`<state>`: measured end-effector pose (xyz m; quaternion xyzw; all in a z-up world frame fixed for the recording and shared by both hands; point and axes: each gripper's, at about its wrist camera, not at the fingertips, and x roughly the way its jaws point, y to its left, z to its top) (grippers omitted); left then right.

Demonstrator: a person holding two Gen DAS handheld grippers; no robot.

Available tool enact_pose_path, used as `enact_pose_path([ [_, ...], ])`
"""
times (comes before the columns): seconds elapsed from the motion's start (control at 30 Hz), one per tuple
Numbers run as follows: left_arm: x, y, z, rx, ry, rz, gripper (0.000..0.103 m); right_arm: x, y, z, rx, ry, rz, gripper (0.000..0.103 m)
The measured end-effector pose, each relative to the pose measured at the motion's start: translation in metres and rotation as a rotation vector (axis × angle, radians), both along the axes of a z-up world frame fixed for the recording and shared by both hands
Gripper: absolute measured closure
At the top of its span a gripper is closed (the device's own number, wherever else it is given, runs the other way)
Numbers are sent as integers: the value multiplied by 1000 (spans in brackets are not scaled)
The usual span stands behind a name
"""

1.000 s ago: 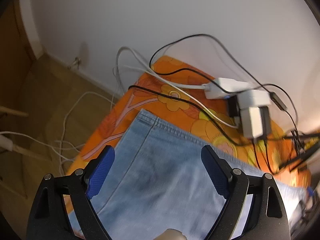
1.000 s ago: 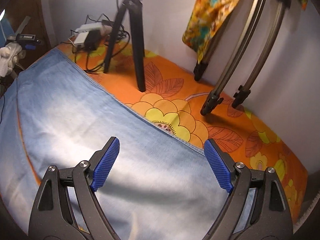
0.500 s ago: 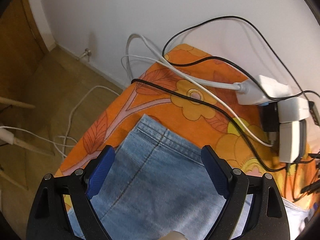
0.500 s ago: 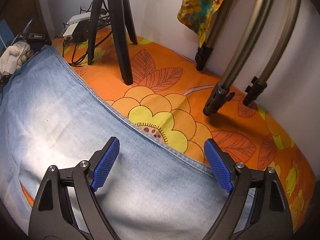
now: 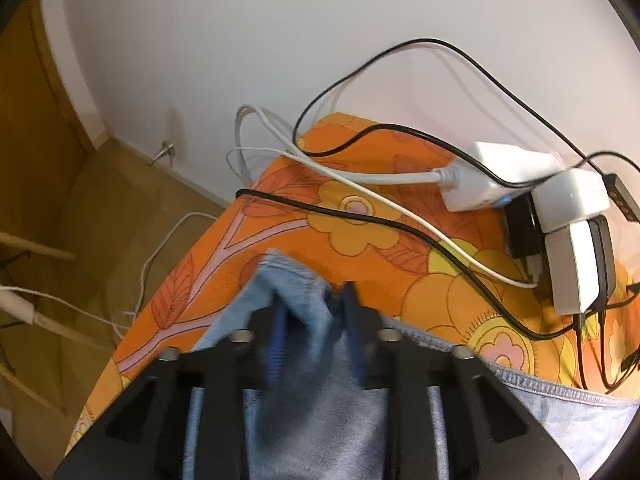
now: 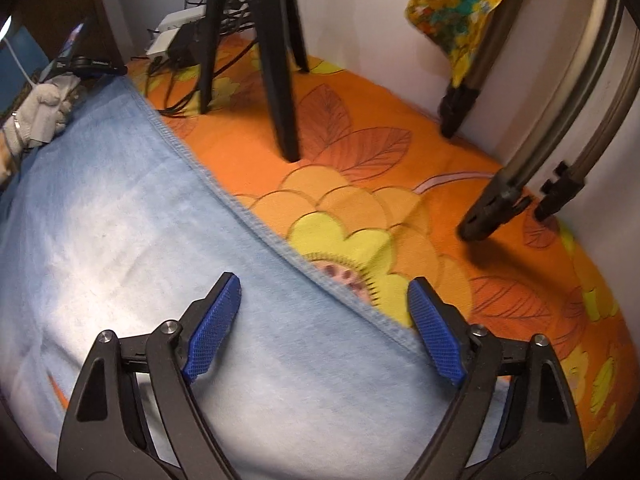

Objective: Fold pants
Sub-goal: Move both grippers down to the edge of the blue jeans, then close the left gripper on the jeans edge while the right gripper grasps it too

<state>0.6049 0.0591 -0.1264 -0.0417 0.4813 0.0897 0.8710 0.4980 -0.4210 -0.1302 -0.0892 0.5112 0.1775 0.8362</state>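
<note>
The left gripper is seen with its blue pads drawn close together, and a bunched corner of the pants is pinched between them; the denim is gathered into a raised fold right at the fingertips. Beneath and behind this gripper, more of the light blue fabric is spread, with its stitched hem running off to the right. Just ahead of the fingertips, the orange floral cloth is exposed. Further ahead and to the right, a black cable and a white cable are laid across the cloth, and a cluster of white power adapters is seen against the white wall. To the left, the covered surface ends and a wooden floor is visible below.

The right gripper is held with its blue pads wide apart, and nothing is clasped between them. The pants are spread flat beneath it, with the stitched edge crossing diagonally between the fingers, so that the left pad is over denim and the right pad is over the edge where the orange floral cloth begins. Ahead of this gripper, black tripod legs are planted on the cloth. To the right, further metal stand legs are rested near the wall, and a patterned yellow fabric is hung above them. Far ahead to the left, the adapters are seen again.
</note>
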Motion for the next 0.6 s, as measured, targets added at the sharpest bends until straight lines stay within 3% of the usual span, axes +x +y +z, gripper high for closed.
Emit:
enact_pose_path([
  [0.17, -3, 2, 3, -32, -5, -12, 95, -7, 17, 4, -12, -5, 47, 55],
  [0.2, -4, 4, 5, -49, -12, -12, 95, -9, 20, 5, -18, -7, 56, 68],
  [0.23, -6, 6, 7, -61, -18, -12, 96, -11, 23, 6, -28, -12, 67, 87],
  [0.4, -19, 16, 19, -106, -48, -24, 96, -23, 35, 10, -120, -68, 69, 95],
  [0.6, -38, 24, 43, -145, -106, -57, 97, -38, 30, 39, -100, -151, 22, 98],
])
